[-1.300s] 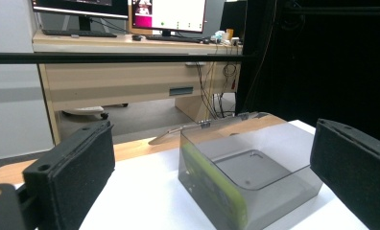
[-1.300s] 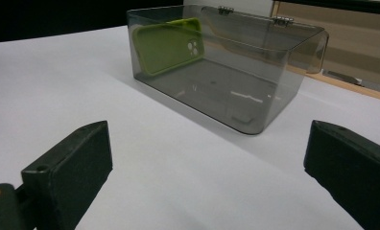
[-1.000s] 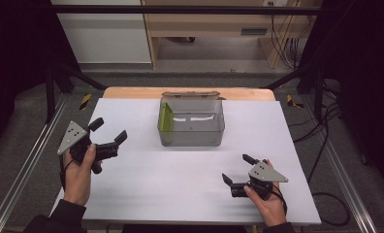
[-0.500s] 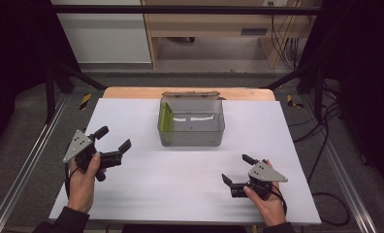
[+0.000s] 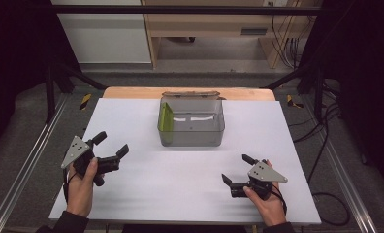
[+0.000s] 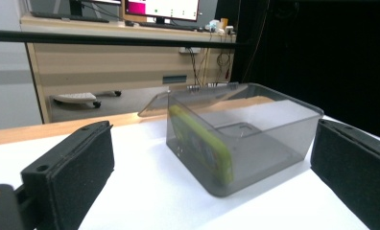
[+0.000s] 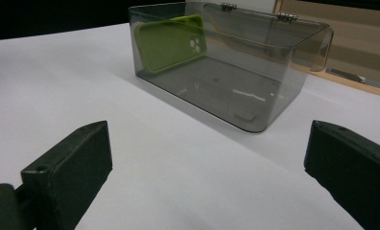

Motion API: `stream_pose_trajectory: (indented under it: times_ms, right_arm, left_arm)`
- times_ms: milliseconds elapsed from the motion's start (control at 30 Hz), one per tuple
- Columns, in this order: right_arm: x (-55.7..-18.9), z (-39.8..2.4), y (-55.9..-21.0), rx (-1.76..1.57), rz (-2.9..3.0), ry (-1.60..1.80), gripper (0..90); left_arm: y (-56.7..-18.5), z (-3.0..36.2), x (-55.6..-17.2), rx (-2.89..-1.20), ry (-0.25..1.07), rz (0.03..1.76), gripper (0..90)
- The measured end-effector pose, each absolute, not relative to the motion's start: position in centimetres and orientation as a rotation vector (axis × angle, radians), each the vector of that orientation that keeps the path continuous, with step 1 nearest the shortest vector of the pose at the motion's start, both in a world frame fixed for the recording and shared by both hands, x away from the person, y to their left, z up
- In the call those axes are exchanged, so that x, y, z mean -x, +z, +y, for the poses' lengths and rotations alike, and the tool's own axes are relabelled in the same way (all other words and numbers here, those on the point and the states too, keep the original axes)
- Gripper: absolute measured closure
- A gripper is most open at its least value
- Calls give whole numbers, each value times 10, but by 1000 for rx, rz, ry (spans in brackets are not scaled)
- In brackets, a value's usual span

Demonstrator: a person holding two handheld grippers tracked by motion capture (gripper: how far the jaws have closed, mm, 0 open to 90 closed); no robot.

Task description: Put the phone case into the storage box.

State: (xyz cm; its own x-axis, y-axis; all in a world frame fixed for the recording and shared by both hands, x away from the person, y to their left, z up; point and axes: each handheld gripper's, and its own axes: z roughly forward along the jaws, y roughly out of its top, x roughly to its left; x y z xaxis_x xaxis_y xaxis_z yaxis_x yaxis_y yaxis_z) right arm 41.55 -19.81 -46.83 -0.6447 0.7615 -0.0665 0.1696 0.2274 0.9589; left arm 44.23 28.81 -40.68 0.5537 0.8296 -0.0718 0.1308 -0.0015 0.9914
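Observation:
A smoky clear plastic box [image 5: 191, 122] [image 6: 241, 136] [image 7: 226, 67] stands at the middle back of the white table [image 5: 180, 174], its hinged lid folded back. A lime-green phone case [image 5: 166, 119] [image 6: 200, 143] [image 7: 171, 43] leans on edge against the box's left wall. My left gripper [image 5: 111, 144] [image 6: 212, 191] is held open at the table's left, well short of the box, nothing between its jaws. My right gripper [image 5: 235, 168] [image 7: 217, 187] rests open near the front right, jaws empty and pointed toward the box.
A wooden board edge [image 5: 132, 92] runs behind the table. Metal rails [image 5: 30, 160] flank both sides, with cables [image 5: 326, 145] on the floor at right. A desk and cabinet [image 5: 214, 24] stand beyond the table.
My left gripper has come down and back toward the table's front left. The right gripper and the box have stayed put.

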Motion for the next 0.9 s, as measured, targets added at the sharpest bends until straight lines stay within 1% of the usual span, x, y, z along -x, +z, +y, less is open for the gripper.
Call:
stream_pose_trajectory:
  times_ms: [67,600,900]
  right_arm:
    - [-416,-198,-468,-852,1970,1434,27]
    - [-416,-197,-470,-850,1980,1419,27]
    - [-416,-196,-470,-849,1981,1415,28]
  left_arm:
    - [-410,288,-441,-1497,659,865,11]
    - [-429,303,-420,-1486,672,877,11]
    - [-438,303,-413,-1484,650,865,11]
